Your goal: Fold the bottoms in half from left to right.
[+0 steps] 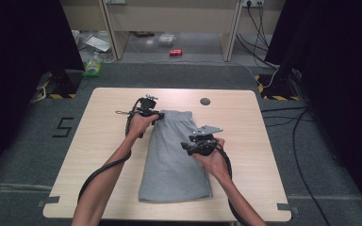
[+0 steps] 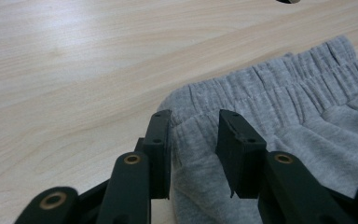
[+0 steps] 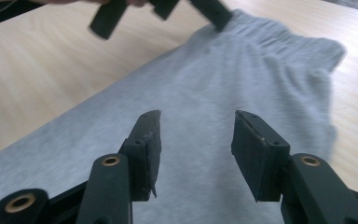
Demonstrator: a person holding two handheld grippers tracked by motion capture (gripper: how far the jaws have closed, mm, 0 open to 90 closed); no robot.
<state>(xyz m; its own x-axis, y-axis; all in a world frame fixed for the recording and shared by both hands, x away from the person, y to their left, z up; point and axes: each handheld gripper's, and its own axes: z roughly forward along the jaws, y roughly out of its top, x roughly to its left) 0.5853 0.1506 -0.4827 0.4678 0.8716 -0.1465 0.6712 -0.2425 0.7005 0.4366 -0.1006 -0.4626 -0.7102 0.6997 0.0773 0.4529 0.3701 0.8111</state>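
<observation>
- Grey shorts (image 1: 174,160) lie flat mid-surface, folded lengthwise, waistband (image 2: 279,88) toward twelve o'clock, hems toward six.
- Left claw (image 1: 156,117) sits at the waistband's eleven o'clock corner, jaws parted with a fold of cloth between them, pads not pressing; I'd close on the doubled band, not one layer.
- Right claw (image 1: 187,147) hovers over the shorts' three o'clock edge, jaws apart, holding nothing.
- I'd take the right claw to the matching corner at one o'clock and grip low against the wooden surface (image 1: 108,141).
- Lift both corners together so the fold stays square.
</observation>
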